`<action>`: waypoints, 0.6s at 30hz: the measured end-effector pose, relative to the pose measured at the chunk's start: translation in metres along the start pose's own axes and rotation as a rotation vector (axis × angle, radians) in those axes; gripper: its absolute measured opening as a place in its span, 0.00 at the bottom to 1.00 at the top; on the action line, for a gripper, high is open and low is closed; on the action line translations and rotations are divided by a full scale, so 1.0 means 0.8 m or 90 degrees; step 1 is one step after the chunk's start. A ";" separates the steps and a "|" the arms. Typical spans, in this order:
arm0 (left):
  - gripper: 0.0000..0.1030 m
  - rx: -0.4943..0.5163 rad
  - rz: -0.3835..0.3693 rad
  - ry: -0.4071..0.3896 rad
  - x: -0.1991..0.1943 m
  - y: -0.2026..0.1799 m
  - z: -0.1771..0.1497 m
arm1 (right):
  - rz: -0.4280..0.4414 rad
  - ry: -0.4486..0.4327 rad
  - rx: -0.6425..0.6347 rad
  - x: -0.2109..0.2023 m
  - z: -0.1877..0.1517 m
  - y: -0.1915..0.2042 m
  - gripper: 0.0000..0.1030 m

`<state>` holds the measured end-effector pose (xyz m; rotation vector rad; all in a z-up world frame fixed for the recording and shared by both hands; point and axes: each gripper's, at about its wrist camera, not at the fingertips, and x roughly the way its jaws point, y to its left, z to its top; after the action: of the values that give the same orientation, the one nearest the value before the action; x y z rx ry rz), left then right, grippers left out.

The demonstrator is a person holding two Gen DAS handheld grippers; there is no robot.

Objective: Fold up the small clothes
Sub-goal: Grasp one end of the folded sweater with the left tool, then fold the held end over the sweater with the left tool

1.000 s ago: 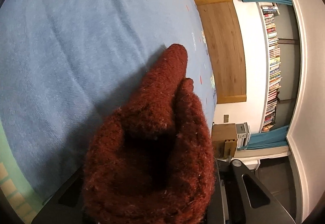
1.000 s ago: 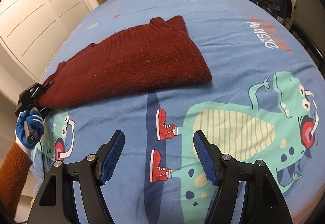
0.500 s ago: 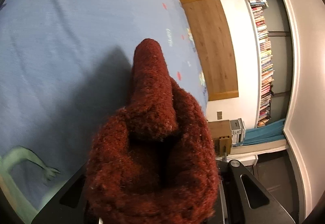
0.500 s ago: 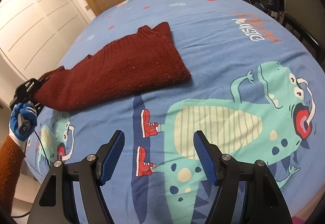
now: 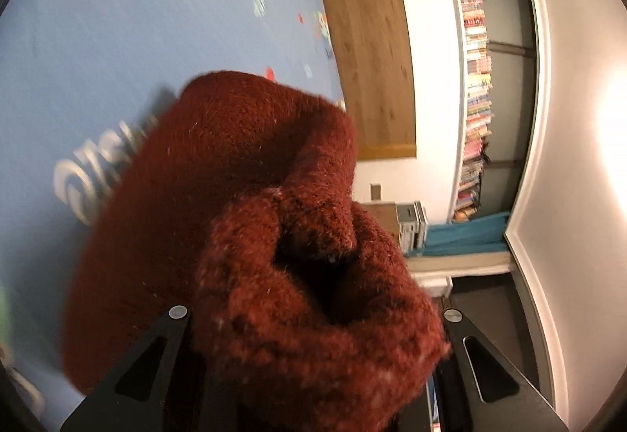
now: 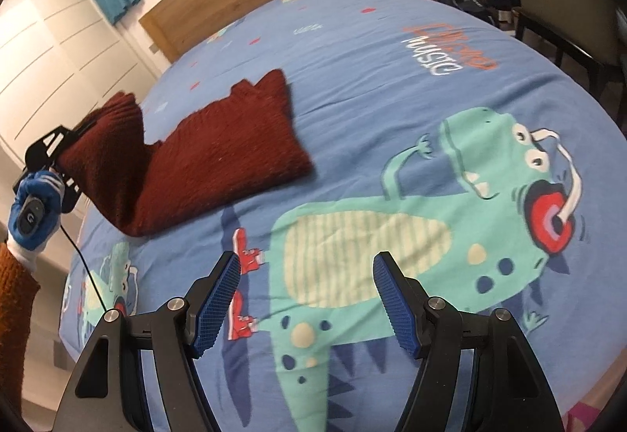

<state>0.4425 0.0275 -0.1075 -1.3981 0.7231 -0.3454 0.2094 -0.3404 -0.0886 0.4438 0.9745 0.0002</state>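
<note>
Between the left gripper's (image 5: 313,318) jaws a thick wad of the red sweater (image 6: 219,153) sits clamped, bulging over both fingers. A second ago that end lay low on the bed (image 6: 392,87); now it is raised and carried up over the rest, which lies flat farther out, ahead of and left of the right gripper (image 6: 305,298). So a fold is under way, the held end probably bound for the far hem. Right gripper hangs wide and empty above the dinosaur print (image 6: 450,204).
</note>
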 end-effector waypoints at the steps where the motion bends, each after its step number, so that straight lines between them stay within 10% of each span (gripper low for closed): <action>1: 0.17 0.001 -0.003 0.012 0.013 -0.004 -0.007 | 0.000 -0.002 0.004 -0.002 0.000 -0.005 0.70; 18: 0.17 0.256 0.196 0.181 0.154 -0.043 -0.146 | -0.007 -0.021 0.074 -0.013 -0.010 -0.062 0.70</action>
<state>0.4652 -0.1441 -0.1067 -0.8515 1.0239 -0.4234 0.1875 -0.3844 -0.1019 0.5432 0.9471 -0.0740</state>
